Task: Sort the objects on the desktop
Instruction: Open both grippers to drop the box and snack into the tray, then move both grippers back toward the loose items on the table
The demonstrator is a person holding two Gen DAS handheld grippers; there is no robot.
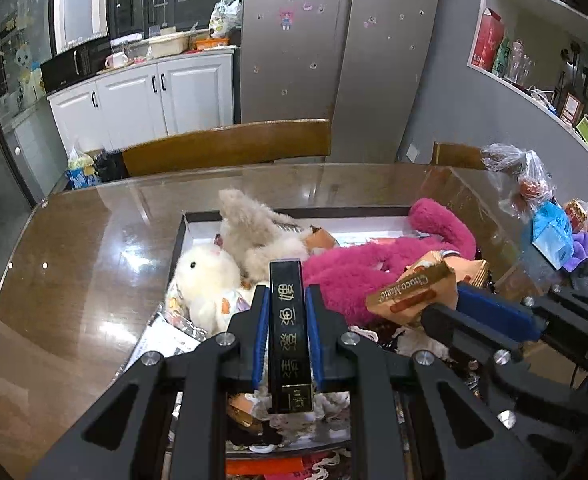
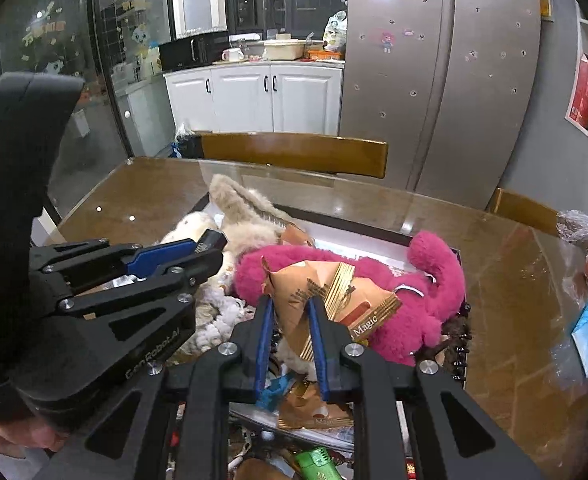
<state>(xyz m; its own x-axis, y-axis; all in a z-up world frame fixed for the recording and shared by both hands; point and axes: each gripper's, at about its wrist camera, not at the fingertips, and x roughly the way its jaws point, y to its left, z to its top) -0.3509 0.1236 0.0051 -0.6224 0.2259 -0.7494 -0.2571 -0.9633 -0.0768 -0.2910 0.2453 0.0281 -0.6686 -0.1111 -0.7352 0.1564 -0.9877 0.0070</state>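
My left gripper is shut on a long black box with gold Chinese lettering, held above a box of clutter. My right gripper is shut on a tan "Choco Magic" snack packet, held above a pink plush toy. The right gripper also shows in the left wrist view with the packet. The left gripper shows at left in the right wrist view. A white plush rabbit and a beige plush lie in the box.
The box sits on a glass-topped wooden table. Plastic bags and a blue packet crowd the table's right side. Wooden chair backs stand beyond the far edge. A green object lies low in the box.
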